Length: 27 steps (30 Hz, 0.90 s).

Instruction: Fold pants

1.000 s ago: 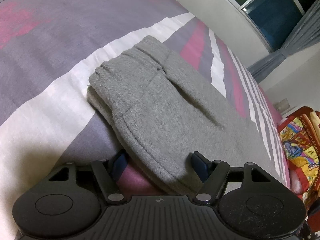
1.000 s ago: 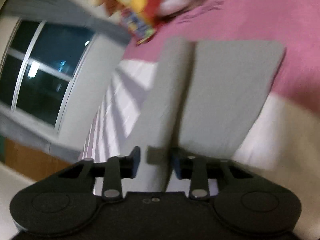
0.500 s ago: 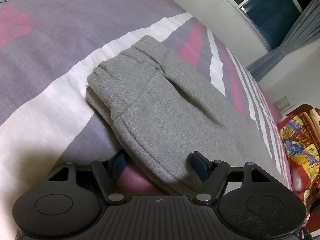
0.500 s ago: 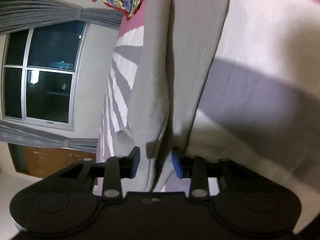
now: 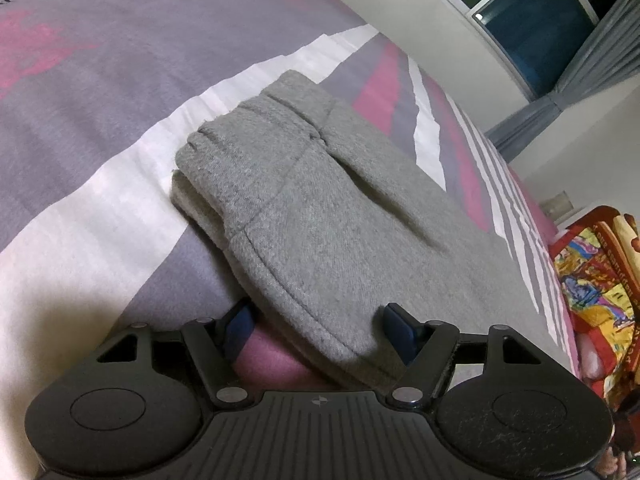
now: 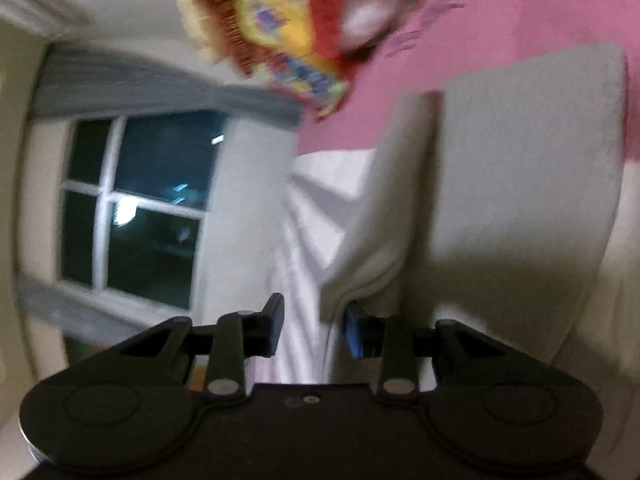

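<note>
Grey pants (image 5: 320,216) lie folded on a bed with a grey, white and pink striped cover (image 5: 100,92). My left gripper (image 5: 320,326) is open, its jaws wide on either side of the near hem edge of the pants, not squeezing it. In the blurred right wrist view the pants (image 6: 500,184) lie ahead on the pink and white cover. My right gripper (image 6: 312,328) is open; a fold of the fabric rests against its right fingertip (image 6: 354,332), and the gap between the jaws shows only bed cover.
A red and yellow patterned blanket (image 5: 600,280) lies at the far end of the bed, also in the right wrist view (image 6: 288,28). A dark window (image 6: 136,200) with grey curtains and a pale wall run along the bed's far side.
My right gripper has opened wider, let go of the pants fold and swung, so the view is tilted and blurred. My left gripper has stayed put, open around the hem.
</note>
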Tool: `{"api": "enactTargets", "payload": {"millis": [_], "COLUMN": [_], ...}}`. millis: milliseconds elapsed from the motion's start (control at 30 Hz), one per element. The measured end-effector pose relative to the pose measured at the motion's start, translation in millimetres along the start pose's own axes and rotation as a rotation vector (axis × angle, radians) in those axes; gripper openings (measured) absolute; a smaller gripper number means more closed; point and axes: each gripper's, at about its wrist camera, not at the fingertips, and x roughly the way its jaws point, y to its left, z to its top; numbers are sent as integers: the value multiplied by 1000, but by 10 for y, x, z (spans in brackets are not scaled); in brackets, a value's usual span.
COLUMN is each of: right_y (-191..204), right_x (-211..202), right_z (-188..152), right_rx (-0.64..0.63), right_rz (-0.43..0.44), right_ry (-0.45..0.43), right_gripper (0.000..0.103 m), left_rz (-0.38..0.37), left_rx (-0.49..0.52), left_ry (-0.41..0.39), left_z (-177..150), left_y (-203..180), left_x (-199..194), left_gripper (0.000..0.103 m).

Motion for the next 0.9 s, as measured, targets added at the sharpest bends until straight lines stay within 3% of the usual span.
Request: {"api": "enactTargets", "payload": {"millis": [100, 267, 467, 500, 533, 567, 633, 800, 900], "right_y": [-36, 165, 37, 14, 13, 25, 106, 315, 163], "right_x": [76, -77, 2, -8, -31, -45, -124, -380, -409], "right_z": [129, 156, 268, 272, 267, 270, 255, 140, 124], "right_rx": [48, -21, -29, -40, -60, -89, -158, -373, -405], "right_rz": [11, 98, -13, -33, -68, -128, -188, -230, -333], "right_ry": [-25, -82, -43, -48, -60, -68, -77, -84, -52], "right_gripper": [33, 33, 32, 26, 7, 5, 5, 5, 5], "left_rz": [-1, -3, 0, 0, 1, 1, 2, -5, -6], "left_rx": [3, 6, 8, 8, 8, 9, 9, 12, 16], "left_ry": [-4, -12, -10, -10, -10, -9, -7, -7, -7], "left_z": [-5, -28, -28, -27, -24, -22, -16, -8, -10], "left_y": [0, 5, -5, -8, -10, -4, -10, 0, 5], "left_x": [-7, -9, -11, -12, -11, -8, -10, -10, -10], "left_gripper": [71, 71, 71, 71, 71, 71, 71, 71, 71]}}
